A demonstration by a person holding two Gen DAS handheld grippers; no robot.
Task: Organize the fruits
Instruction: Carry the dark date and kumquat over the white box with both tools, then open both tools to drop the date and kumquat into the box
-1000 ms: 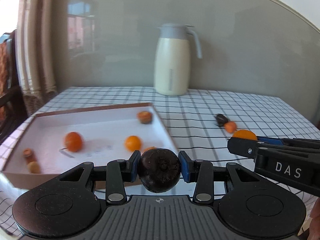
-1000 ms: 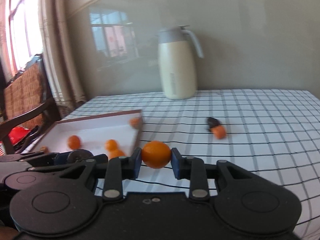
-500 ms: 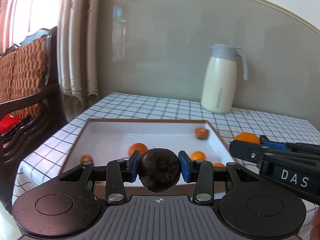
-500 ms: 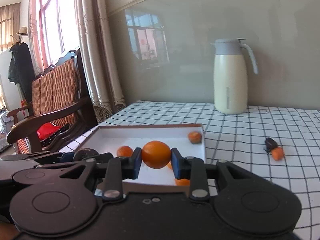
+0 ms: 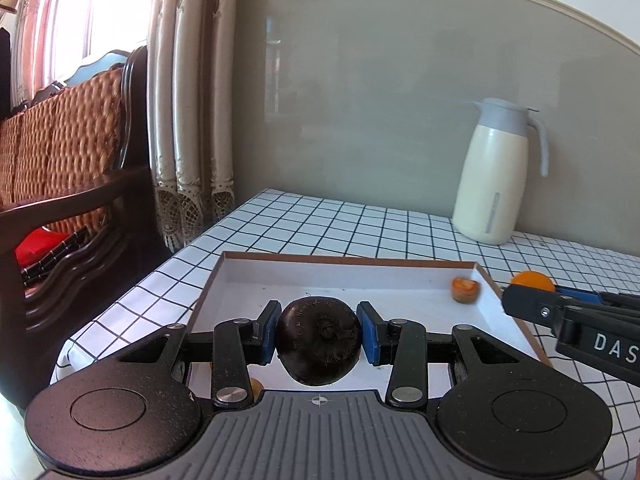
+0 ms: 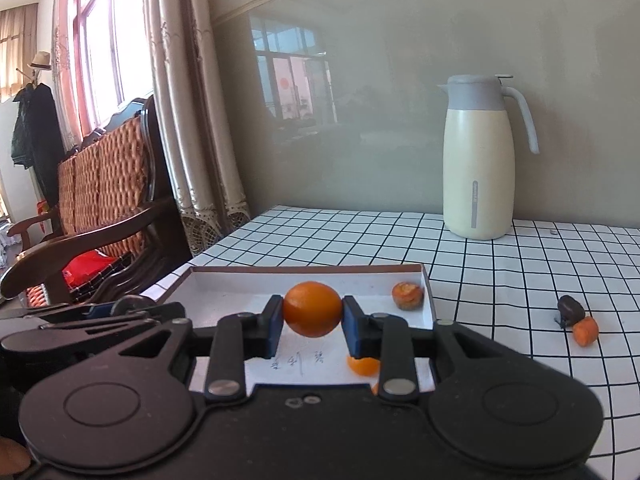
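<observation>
My left gripper (image 5: pixel 318 334) is shut on a dark brown round fruit (image 5: pixel 319 340) and holds it over the near part of the white tray (image 5: pixel 348 265). My right gripper (image 6: pixel 313 316) is shut on an orange fruit (image 6: pixel 313 314) above the same tray (image 6: pixel 304 270); it also shows at the right of the left wrist view (image 5: pixel 568 308). A small brownish-orange fruit (image 6: pixel 408 295) lies in the tray's far right corner. Another orange fruit (image 6: pixel 362 365) lies in the tray under my right fingers. A dark fruit (image 6: pixel 571 307) and a small orange one (image 6: pixel 585 330) lie on the tablecloth to the right.
A cream thermos jug (image 6: pixel 478 160) stands at the back of the checked table (image 6: pixel 500 264). A wooden chair with a woven back (image 6: pixel 100 192) and curtains (image 6: pixel 188 120) stand left of the table's left edge.
Both grippers have swung left and moved over the tray, each still holding its fruit. The tray now lies straight ahead and the thermos sits further right in both views.
</observation>
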